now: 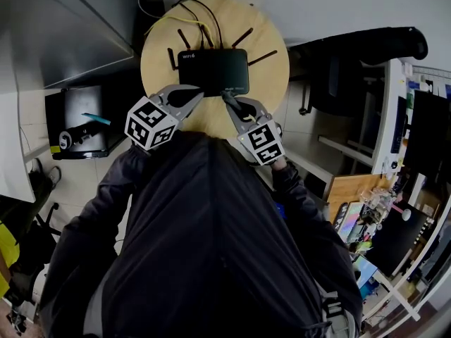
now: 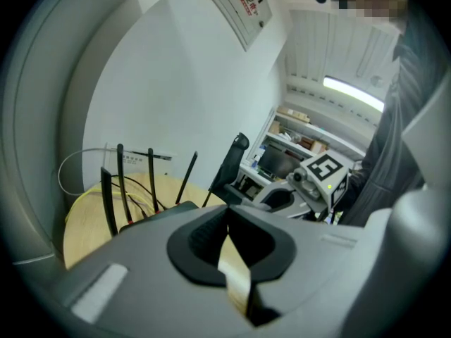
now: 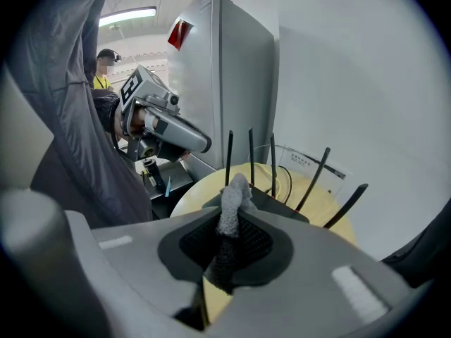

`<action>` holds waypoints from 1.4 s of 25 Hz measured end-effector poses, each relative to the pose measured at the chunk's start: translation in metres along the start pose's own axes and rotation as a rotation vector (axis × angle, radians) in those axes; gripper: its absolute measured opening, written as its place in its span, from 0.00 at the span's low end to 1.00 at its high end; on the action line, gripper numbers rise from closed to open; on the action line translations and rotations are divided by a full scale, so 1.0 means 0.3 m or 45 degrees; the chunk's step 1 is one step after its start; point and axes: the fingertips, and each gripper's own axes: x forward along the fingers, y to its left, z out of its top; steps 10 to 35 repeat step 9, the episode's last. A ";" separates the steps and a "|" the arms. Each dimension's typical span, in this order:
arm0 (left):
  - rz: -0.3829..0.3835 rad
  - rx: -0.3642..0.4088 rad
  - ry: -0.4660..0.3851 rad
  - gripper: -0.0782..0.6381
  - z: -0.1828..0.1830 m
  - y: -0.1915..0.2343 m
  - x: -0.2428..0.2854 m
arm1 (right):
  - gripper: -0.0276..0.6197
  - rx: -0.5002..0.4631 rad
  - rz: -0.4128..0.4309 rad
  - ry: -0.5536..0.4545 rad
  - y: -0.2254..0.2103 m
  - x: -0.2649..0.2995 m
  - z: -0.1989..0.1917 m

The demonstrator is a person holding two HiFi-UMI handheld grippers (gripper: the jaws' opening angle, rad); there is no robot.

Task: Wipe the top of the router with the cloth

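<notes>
A black router [image 1: 213,71] with several upright antennas lies on a round wooden table [image 1: 271,83]. My right gripper [image 1: 227,98] is at the router's near edge, shut on a grey cloth [image 3: 235,201] that sticks up from between its jaws. In the right gripper view the router [image 3: 283,207] lies just beyond the cloth. My left gripper [image 1: 200,94] is at the router's near left corner, its jaws shut with nothing between them. The left gripper view shows the router [image 2: 161,214] and its antennas [image 2: 120,182] just past that gripper [image 2: 227,220].
Yellow and black cables [image 1: 165,20] run off the table's far side. A grey cabinet [image 1: 63,27] and a low black shelf unit [image 1: 81,122] stand to the left. A black chair [image 1: 338,76] and cluttered desks [image 1: 380,210] are to the right.
</notes>
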 end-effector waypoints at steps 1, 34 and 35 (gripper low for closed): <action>0.002 -0.003 -0.002 0.10 -0.002 0.001 -0.002 | 0.09 -0.003 0.000 0.000 -0.001 0.001 0.003; 0.001 -0.015 -0.009 0.10 -0.005 0.005 0.000 | 0.09 -0.027 0.005 -0.003 0.004 -0.003 0.026; 0.001 -0.015 -0.009 0.10 -0.005 0.005 0.000 | 0.09 -0.027 0.005 -0.003 0.004 -0.003 0.026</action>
